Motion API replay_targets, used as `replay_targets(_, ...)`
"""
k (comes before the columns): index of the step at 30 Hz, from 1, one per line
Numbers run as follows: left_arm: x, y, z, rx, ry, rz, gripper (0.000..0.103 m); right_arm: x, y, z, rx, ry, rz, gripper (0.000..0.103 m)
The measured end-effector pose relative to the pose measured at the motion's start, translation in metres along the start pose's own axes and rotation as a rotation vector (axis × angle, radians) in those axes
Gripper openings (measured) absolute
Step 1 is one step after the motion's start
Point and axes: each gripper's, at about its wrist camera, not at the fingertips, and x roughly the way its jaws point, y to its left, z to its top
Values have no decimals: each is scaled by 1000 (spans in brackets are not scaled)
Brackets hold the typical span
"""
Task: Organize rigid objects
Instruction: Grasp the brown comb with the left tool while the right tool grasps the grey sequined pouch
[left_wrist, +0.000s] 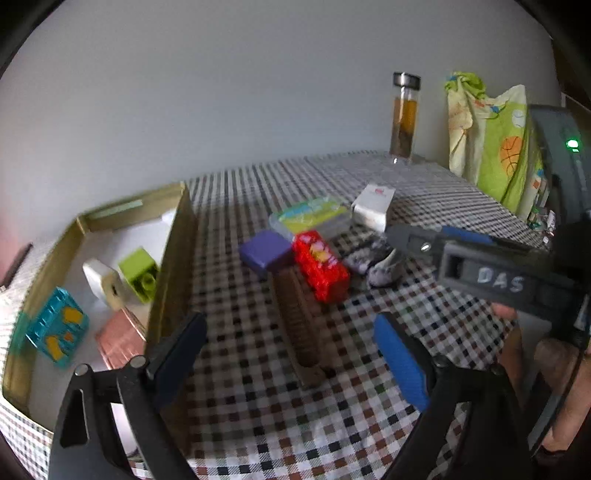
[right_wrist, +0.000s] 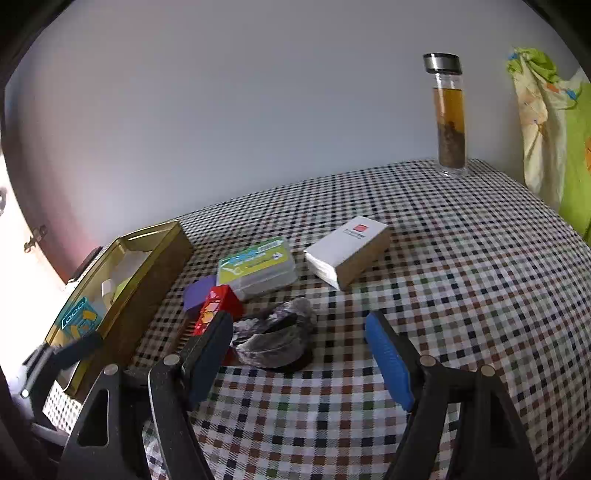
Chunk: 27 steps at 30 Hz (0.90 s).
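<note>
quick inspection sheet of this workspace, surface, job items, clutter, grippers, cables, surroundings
surface: checked tablecloth covers the table.
job's things: gold box at the left already holds a teal block, green brick, white piece and pink piece; still out on the cloth are a purple block, red box, brown comb, clear card case and white box.
clutter: crumpled grey wrapper; glass bottle with brown liquid at the back.
grippers: left gripper open, empty, over the comb; right gripper open, empty, near the wrapper.
cables: nothing seen.
surroundings: plain wall; green patterned cloth at the right.
</note>
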Motion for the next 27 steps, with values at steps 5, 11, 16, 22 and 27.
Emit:
replay_targets(5,8,4,-1,-9,27,-11,91,3,0,0,-6,16,-16,76)
replay_targets(11,16,19,5,-34,31,70,91,7,-2,0,-1,35,-24,76)
replay_targets(16,19,41,5,-84,39,95,95,15,-1,1,-18,67,-34,76)
replay_targets(22,17,23,4,-44,38,46,96,29,6,1,-35,116,-15,76)
replay_targets(27,31,16,10,-23,93,32,94,42,11,1,-33,164,33,77)
